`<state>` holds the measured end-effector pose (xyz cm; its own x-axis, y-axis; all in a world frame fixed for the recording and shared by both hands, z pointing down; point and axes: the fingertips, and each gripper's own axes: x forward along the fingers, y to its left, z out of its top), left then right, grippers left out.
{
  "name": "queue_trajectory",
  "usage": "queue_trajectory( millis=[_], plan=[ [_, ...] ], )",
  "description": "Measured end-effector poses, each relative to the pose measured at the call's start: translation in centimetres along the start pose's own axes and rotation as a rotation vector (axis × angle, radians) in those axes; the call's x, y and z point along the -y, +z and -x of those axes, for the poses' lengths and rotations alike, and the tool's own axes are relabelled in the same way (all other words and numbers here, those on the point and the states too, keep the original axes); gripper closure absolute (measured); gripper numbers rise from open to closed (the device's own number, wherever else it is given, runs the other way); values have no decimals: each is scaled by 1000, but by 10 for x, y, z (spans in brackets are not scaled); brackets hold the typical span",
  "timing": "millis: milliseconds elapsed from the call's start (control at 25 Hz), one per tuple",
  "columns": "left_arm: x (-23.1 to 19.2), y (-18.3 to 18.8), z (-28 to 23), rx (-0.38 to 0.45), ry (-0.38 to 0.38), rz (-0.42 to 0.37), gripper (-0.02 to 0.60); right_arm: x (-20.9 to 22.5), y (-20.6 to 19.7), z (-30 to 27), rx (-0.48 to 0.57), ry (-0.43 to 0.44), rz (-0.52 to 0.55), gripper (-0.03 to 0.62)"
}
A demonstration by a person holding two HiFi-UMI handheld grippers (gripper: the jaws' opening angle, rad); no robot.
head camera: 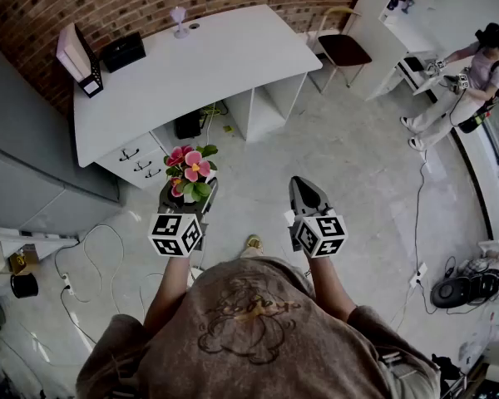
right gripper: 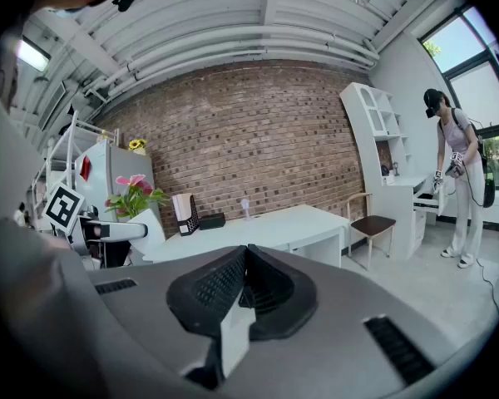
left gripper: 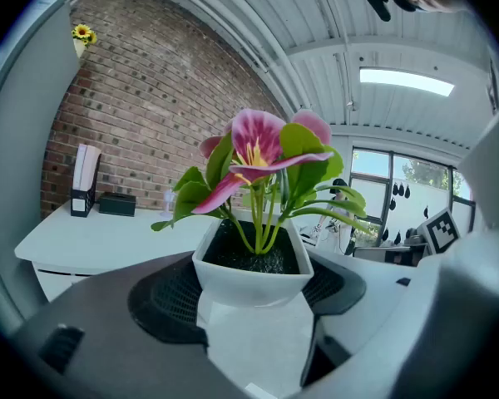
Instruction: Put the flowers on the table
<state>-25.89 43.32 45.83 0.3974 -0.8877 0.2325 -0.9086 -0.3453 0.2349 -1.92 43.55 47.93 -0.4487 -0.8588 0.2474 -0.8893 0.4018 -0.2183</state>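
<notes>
A white square pot (left gripper: 251,277) of pink flowers (left gripper: 258,148) with green leaves sits upright between the wide-set jaws of my left gripper (left gripper: 249,293), which is shut on it. In the head view the flowers (head camera: 190,171) hang over the floor, just in front of the drawers of the white table (head camera: 224,65), with the left gripper (head camera: 187,194) under them. My right gripper (head camera: 306,191) is level with it to the right, shut with nothing in it (right gripper: 245,260). From the right gripper view the flowers (right gripper: 133,194) show at the left and the table (right gripper: 266,221) lies ahead.
On the table stand a magazine file (head camera: 79,56), a black box (head camera: 123,51) and a small glass (head camera: 179,19). A chair (head camera: 343,48) stands right of the table. A person (head camera: 474,73) works at a white shelf unit at far right. Cables (head camera: 100,248) trail on the floor at left.
</notes>
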Motion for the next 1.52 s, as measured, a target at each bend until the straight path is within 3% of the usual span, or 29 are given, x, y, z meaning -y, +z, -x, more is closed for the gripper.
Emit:
queue_trajectory(
  millis=[680,1040,1520],
  plan=[
    [30,8,-55,2,-17,6,219,47,14,-4,15,14,-20,591],
    [42,11,-75,15,27,14,219,76,17,-27,-12,68,-17,591],
    [28,25,-118,19,38,-3,219,100,22,-66,-16,89,-40,591]
  ],
)
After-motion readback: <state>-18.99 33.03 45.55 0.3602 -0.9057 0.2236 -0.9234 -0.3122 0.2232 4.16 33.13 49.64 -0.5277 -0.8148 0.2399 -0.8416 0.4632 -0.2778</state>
